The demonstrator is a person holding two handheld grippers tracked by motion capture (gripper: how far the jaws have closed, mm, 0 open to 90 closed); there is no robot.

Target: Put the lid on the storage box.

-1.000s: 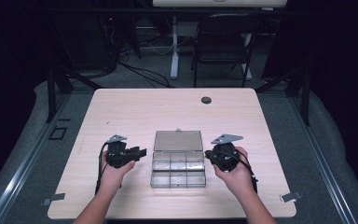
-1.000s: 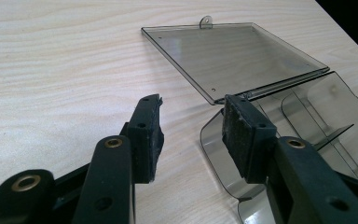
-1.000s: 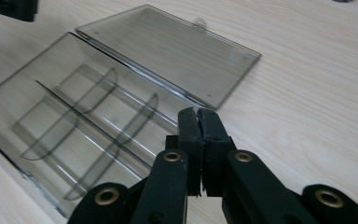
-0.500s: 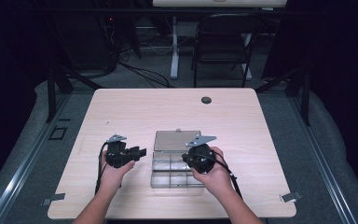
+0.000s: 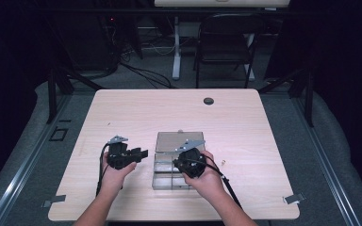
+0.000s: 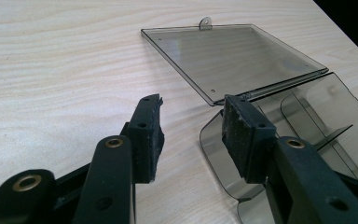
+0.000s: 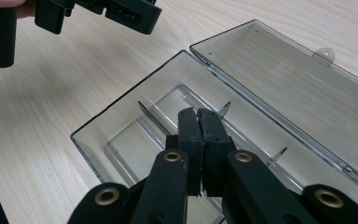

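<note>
Smoky clear box [image 5: 172, 174], black claws [image 7: 198, 121]

- The left hand [image 5: 115, 172] holds the left gripper [image 6: 191, 123] low over the table, its jaws parted with nothing between them.
- The right hand [image 5: 207, 176] holds the right gripper [image 7: 198, 122] tilted downward, its jaws pressed together, pads touching, empty.
- Both forearms come in from the near edge, the right one angled inward toward the left.
</note>
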